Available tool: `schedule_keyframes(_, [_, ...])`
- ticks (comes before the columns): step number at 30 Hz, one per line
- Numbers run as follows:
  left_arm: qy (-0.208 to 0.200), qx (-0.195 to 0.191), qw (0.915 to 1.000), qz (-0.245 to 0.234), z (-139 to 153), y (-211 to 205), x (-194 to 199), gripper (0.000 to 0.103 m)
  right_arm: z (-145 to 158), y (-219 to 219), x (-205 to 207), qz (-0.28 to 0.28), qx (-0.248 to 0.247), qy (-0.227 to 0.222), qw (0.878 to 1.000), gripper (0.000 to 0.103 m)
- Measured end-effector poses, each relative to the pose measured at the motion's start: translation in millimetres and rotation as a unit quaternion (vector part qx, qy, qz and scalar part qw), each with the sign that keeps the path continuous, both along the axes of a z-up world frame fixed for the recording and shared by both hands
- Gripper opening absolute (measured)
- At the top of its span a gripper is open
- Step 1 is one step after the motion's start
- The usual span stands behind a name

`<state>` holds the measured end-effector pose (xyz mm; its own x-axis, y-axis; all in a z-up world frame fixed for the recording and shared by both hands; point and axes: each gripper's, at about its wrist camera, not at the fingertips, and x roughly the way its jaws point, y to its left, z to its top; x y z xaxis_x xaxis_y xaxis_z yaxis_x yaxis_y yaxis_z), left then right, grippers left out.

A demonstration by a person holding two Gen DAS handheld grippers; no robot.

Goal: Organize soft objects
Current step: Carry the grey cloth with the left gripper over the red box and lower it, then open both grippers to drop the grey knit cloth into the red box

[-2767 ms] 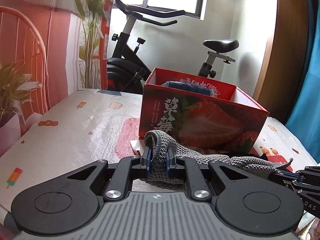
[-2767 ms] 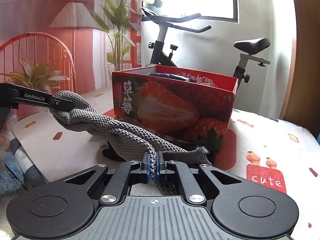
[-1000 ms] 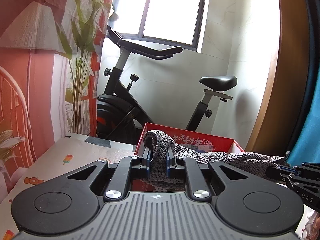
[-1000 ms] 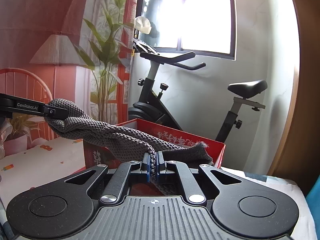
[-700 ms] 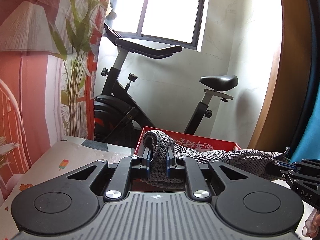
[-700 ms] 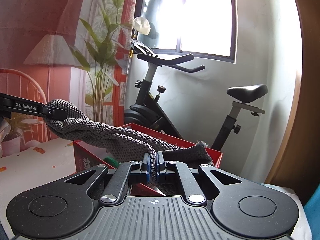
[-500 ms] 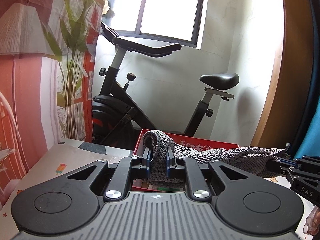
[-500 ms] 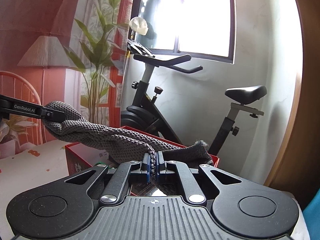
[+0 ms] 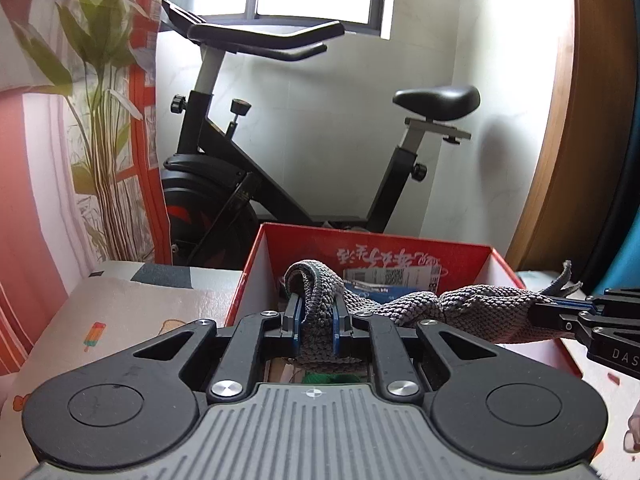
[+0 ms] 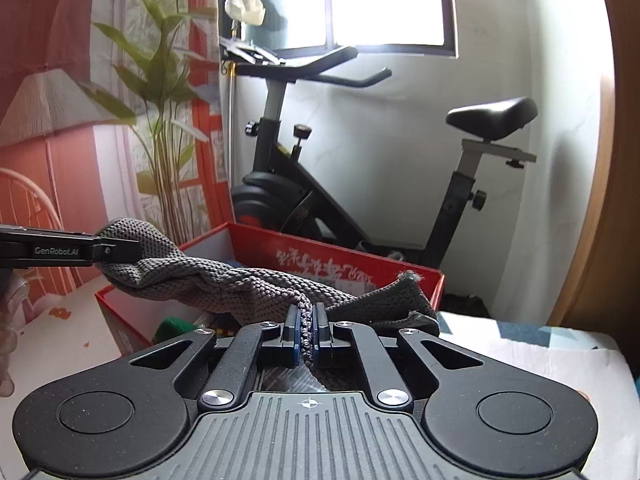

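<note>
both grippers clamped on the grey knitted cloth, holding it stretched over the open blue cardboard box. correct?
Nearly. The box is not blue: it is an open red cardboard box, as both wrist views show. The rest holds: the left gripper and the right gripper are each shut on the grey knitted cloth, stretched over the box.

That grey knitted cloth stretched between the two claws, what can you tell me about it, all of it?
The grey knitted cloth looks soft and coarse-woven, bunched and twisted into a rope-like band. The left claw pinches one thick folded end, and the right claw clamps the other end, where a darker hemmed corner sticks out with a frayed tip. It hangs slightly slack in the air over the open red cardboard box, touching only the claws as far as can be seen.
</note>
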<state>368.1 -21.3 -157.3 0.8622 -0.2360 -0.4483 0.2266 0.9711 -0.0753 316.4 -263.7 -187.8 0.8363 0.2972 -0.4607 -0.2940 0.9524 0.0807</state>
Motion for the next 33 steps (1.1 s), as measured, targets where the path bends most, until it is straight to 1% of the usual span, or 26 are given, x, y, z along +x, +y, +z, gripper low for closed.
schedule_keyframes(2, [0.018,0.014,0.9997,-0.007,-9.0,-1.8,8.3,0.015,-8.0,8.7,4.7,0.015,-0.020,0.015,1.000,0.005])
schedule_keyframes(6, [0.041,0.059,0.9971,-0.024,-25.0,-11.2,20.7,0.015,-18.5,24.7,17.2,0.033,-0.046,0.046,0.997,0.005])
schedule_keyframes(10, [0.074,0.076,0.9938,-0.032,-33.7,-15.8,32.8,0.015,-26.8,31.8,30.7,0.033,-0.044,0.068,0.996,0.005])
schedule_keyframes(12, [0.085,0.086,0.9921,-0.035,-35.2,-18.9,37.2,0.015,-30.2,33.3,38.6,0.034,-0.043,0.079,0.995,0.005])
schedule_keyframes(21, [0.122,0.114,0.9849,-0.045,-46.6,-29.7,60.1,0.015,-46.9,38.1,60.2,0.026,-0.030,0.128,0.991,0.005])
schedule_keyframes(27, [0.149,0.101,0.9828,-0.041,-53.8,-31.6,73.7,0.016,-53.6,39.0,63.6,0.017,-0.027,0.141,0.990,0.006])
schedule_keyframes(29, [0.149,0.105,0.9824,-0.043,-54.5,-32.9,74.8,0.017,-53.2,36.8,63.3,0.013,-0.023,0.144,0.989,0.007])
schedule_keyframes(30, [0.147,0.109,0.9822,-0.045,-54.3,-33.5,74.5,0.020,-52.4,35.7,62.5,0.011,-0.021,0.145,0.989,0.010])
schedule_keyframes(32, [0.139,0.117,0.9819,-0.051,-52.2,-34.3,73.0,0.027,-49.5,34.3,60.2,0.009,-0.020,0.143,0.989,0.014])
schedule_keyframes(33, [0.135,0.119,0.9821,-0.053,-50.3,-33.6,71.8,0.034,-47.8,34.0,58.0,0.010,-0.020,0.141,0.990,0.018])
